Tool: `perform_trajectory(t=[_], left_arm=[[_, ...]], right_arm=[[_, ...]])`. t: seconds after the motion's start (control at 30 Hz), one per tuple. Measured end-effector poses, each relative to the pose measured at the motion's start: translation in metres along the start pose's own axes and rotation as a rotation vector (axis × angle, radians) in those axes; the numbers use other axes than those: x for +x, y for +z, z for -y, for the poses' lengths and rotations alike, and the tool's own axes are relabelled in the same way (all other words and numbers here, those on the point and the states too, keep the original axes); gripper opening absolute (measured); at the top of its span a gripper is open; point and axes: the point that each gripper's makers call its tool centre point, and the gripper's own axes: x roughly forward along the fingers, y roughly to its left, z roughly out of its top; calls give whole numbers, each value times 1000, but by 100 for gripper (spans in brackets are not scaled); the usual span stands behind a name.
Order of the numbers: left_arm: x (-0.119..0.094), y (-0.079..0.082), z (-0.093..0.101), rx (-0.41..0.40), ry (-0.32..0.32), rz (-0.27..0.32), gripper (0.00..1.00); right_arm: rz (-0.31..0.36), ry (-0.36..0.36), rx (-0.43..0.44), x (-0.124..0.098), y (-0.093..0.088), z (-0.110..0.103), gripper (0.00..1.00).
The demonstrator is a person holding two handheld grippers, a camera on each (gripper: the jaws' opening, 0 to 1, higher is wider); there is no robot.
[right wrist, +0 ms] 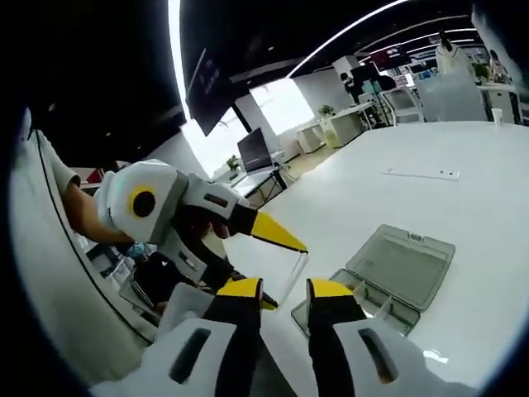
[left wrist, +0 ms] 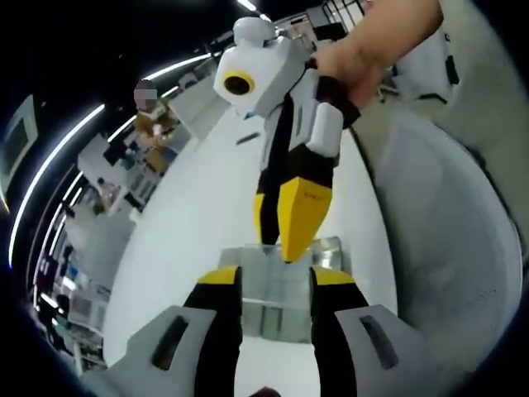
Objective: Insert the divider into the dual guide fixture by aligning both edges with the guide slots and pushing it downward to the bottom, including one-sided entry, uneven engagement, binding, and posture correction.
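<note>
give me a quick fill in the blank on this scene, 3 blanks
1. The tabletop under the case is ____ in colour.
2. The lid of the clear plastic case is ____.
3. Both grippers have jaw tips coloured ____, as on the left gripper reaching in beside the right gripper.

Missing words: white; open; yellow

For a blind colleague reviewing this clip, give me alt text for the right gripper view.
A clear plastic divider sheet is pinched by the yellow-tipped left gripper above a white table. The right gripper rises from the bottom with its fingers apart, and a clear compartment box with an open lid lies on the table beside them.
</note>
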Motion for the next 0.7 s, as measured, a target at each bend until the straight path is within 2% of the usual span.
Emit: perform_trajectory(t=[0.47,0.7], left_arm=[[2,6,2,26,11,2,29],[2,7,1,28,16,2,29]], right_arm=[[-15,-8,37,2,-2,3,4],[-18,-13,44,2,-2,4,2]])
